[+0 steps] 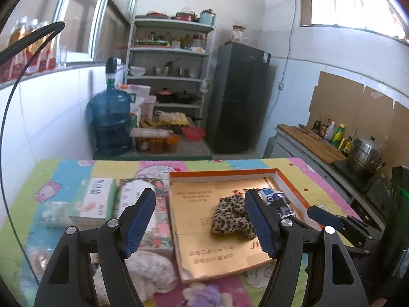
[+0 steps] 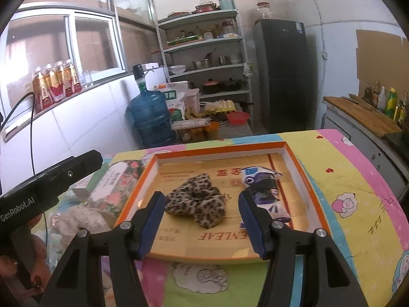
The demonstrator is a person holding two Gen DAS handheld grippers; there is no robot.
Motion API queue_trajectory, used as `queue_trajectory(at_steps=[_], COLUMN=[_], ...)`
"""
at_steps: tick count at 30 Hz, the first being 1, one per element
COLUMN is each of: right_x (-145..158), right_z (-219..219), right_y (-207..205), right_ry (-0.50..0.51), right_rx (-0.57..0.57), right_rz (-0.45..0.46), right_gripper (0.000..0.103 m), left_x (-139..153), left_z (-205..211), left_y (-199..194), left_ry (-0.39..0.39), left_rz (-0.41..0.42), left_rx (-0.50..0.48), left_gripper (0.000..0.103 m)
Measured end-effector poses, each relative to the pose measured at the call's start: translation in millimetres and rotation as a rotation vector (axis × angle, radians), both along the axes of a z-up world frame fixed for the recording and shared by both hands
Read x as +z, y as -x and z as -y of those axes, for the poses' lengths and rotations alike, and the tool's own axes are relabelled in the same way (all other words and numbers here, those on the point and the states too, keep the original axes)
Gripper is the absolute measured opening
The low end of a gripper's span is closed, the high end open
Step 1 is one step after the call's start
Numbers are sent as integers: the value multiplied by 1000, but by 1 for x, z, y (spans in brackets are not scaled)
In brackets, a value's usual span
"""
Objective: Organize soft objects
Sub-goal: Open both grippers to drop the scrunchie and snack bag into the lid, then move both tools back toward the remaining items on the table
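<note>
An orange-rimmed shallow box (image 1: 225, 174) (image 2: 317, 197) lies on the colourful table. Inside it lie a leopard-print cloth (image 1: 230, 217) (image 2: 199, 202) and a blue-and-white soft pack (image 1: 271, 197) (image 2: 263, 186). My left gripper (image 1: 202, 222) is open and empty, hovering over the box's left part. My right gripper (image 2: 202, 225) is open and empty, just above the box's near edge, with the leopard cloth between its fingers further on. A white fluffy cloth (image 1: 150, 271) (image 2: 84, 217) lies left of the box. A floral tissue pack (image 1: 158, 220) (image 2: 115, 186) lies beside the box.
A green-white tissue box (image 1: 95, 202) and a small pale pack (image 1: 55, 213) sit on the table's left. A purple fluffy item (image 1: 212, 294) lies at the near edge. Behind the table stand a water jug (image 1: 111, 122), shelves (image 1: 168, 64) and a fridge (image 1: 240, 97). A counter (image 1: 332, 151) runs along the right.
</note>
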State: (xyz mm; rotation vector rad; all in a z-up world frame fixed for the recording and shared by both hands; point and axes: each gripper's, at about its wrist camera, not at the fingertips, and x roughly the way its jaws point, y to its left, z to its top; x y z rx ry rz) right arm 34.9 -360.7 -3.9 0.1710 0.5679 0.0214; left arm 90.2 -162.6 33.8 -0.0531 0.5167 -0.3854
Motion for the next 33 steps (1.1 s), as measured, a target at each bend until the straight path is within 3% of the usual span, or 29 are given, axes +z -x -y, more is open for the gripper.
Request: queue_trajectory(at_steps=[15, 25, 33], right_x=[11, 16, 15], right_z=[-69, -105, -125], right_y=[23, 41, 51], right_ry=[43, 54, 63], right_rx=[100, 163, 210], right_rz=[27, 49, 55], right_gripper=[59, 59, 60], left_x=[5, 25, 21], left_z=[-60, -91, -117], left_y=[36, 64, 74], left_ry=[10, -28, -36], left_rz=[48, 108, 109], left_rx=[69, 90, 102], left_gripper=[74, 74, 74])
